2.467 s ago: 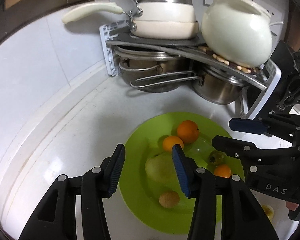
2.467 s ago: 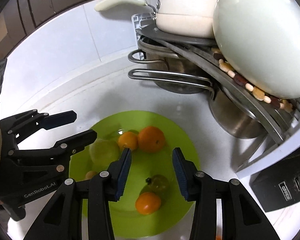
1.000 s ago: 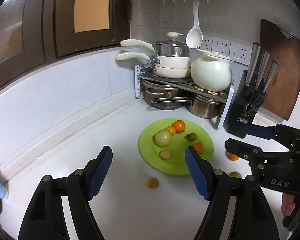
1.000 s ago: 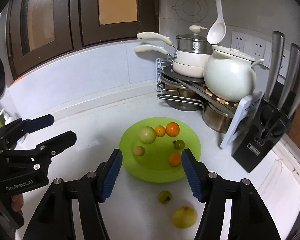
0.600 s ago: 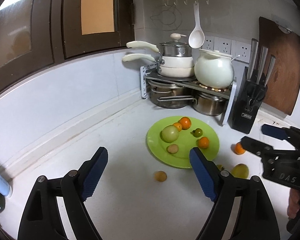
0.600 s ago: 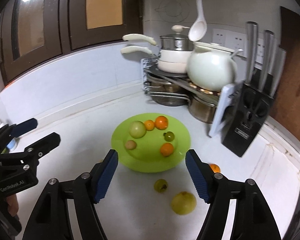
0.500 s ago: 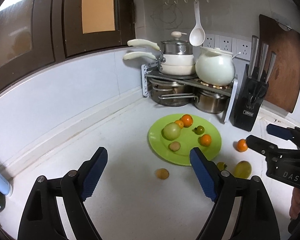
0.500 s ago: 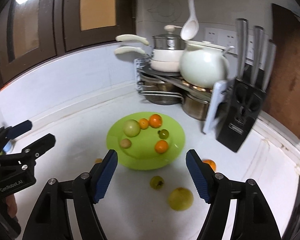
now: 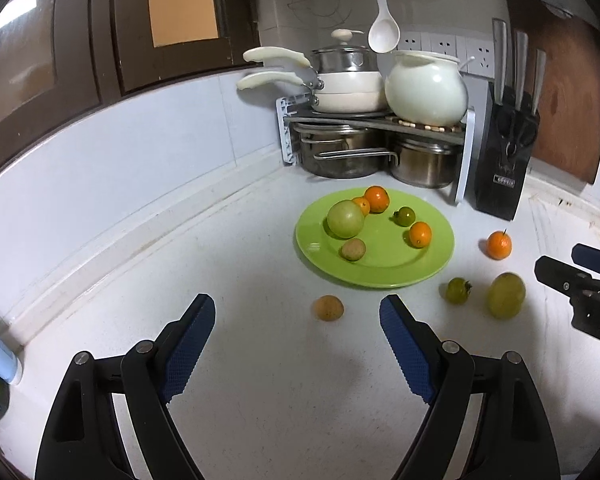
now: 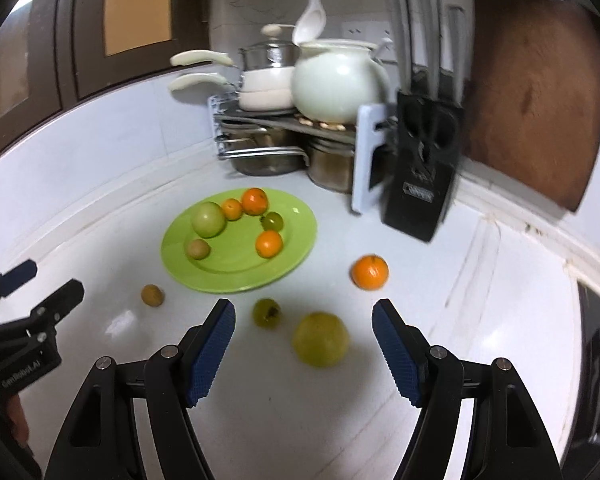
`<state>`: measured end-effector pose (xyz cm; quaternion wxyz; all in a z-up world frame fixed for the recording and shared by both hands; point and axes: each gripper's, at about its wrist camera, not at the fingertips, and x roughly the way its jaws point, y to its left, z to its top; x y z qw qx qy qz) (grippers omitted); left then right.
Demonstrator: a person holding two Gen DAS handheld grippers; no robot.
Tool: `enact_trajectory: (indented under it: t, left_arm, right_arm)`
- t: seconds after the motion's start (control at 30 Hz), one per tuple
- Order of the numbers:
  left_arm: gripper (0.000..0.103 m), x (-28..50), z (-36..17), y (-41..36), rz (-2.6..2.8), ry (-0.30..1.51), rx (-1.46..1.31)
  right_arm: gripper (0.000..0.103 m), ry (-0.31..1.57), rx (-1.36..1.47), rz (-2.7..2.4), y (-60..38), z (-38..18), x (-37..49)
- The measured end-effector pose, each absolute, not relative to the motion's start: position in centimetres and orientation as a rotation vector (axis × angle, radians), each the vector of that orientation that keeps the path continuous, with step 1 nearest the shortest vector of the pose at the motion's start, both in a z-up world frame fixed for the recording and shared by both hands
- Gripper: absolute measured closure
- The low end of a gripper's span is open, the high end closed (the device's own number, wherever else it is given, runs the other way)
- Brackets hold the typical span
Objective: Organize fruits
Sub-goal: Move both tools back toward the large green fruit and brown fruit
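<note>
My right view is motion-blurred around the knife block (image 10: 420, 168). In my left view, the frame edge cuts off the right gripper (image 9: 580, 280) beside the block.

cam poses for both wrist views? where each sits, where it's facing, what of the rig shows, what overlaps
Left wrist: sits behind the open left gripper, above the counter, facing the corner pot rack; the brown fruit lies ahead between its fingers; the right gripper pokes in at the right edge.
Right wrist: sits behind the open right gripper, angled more toward the knife block; the yellow-green fruit lies ahead; the left gripper shows at the left edge.
Shared: green plate with six fruits, four loose fruits, rack, knife block.
</note>
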<state>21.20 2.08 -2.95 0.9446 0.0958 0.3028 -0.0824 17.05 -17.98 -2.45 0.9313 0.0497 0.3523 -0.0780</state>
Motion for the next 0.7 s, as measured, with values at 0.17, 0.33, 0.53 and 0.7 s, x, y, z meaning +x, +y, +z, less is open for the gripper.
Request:
enact_trajectory:
  t: [0.17,0.33,0.53,0.7]
  left_arm:
    - [0.018,21.4,-3.7,1.7,-0.158,0.612,0.213]
    - [0.018,22.2,-5.2,1.3,-0.162,0.658,0.211]
    - [0.019,24.0,-7.3,0.6,-0.186,0.729,0.193]
    - [0.019,25.9,-8.4,0.2,-0.180,0.748,0.202]
  right_arm:
    - [0.031,0.788,0.151,-0.161,-18.7,-4.4,17.3]
    - [0.031,0.826,0.171,-0.178,-19.4,-5.9,17.7]
    - [0.031,0.874,0.188,-0.177,-19.8,-7.5,18.9]
    - [0.031,0.901,0.170,-0.168,-19.4,-8.5,20.0]
